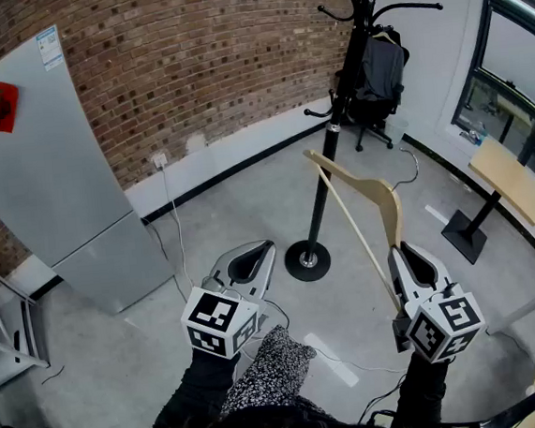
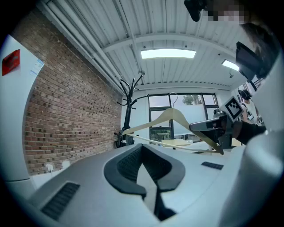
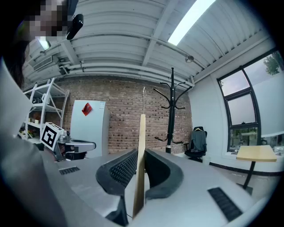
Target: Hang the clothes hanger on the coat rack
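Note:
A pale wooden hanger [image 1: 371, 192] stands up from my right gripper [image 1: 404, 255], which is shut on one of its arms; its wire hook points away toward the black coat rack [image 1: 336, 122]. The rack's round base [image 1: 308, 260] sits on the floor just beyond both grippers. In the right gripper view the hanger's edge [image 3: 141, 142] is pinched between the jaws of the right gripper [image 3: 141, 156], and the coat rack [image 3: 172, 111] stands ahead. My left gripper [image 1: 265, 248] is shut and empty, left of the hanger. The left gripper view shows the left gripper [image 2: 143, 150], the hanger [image 2: 171, 116] and the rack [image 2: 128, 111].
A tall grey cabinet [image 1: 48, 182] leans along the brick wall at left. An office chair with a dark jacket [image 1: 378, 73] stands behind the rack. A small wooden table [image 1: 504, 176] is at right by the windows. Cables [image 1: 177, 236] trail over the concrete floor.

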Available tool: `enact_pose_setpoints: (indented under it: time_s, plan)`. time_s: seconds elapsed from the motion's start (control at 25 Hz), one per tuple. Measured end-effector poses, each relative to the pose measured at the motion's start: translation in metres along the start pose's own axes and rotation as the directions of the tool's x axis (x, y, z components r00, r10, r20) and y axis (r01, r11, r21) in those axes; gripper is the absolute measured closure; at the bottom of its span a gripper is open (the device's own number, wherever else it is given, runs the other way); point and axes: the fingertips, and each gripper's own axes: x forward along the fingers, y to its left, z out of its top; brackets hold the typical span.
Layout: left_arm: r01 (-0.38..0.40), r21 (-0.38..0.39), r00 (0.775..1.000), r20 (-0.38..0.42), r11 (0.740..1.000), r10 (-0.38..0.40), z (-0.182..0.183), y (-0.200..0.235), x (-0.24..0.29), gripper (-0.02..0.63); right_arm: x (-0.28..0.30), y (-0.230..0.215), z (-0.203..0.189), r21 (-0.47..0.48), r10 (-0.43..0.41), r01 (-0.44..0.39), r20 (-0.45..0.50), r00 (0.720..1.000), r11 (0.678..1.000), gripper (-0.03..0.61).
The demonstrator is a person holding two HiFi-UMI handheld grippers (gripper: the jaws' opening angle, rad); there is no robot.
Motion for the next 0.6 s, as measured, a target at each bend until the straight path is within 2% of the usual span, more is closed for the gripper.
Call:
enact_pose_setpoints:
  time_s: [0.44,0.6]
  plan:
    - [-0.033,-0.018,0.998,-0.046,0.999,0.032,-0.017,0.032,0.027,0.606,0.048,-0.027,-0.006,0.004,0.002,-0.002,-0.026,1.000,1.000,0.518]
    - [-0.017,-0.011,0.999,-0.037,1.000,0.016,-0.016,0.031,0.035,0.606,0.053,-0.032,-0.014,-0.005,-0.001,0.001,-0.043,0.999,1.000,0.518]
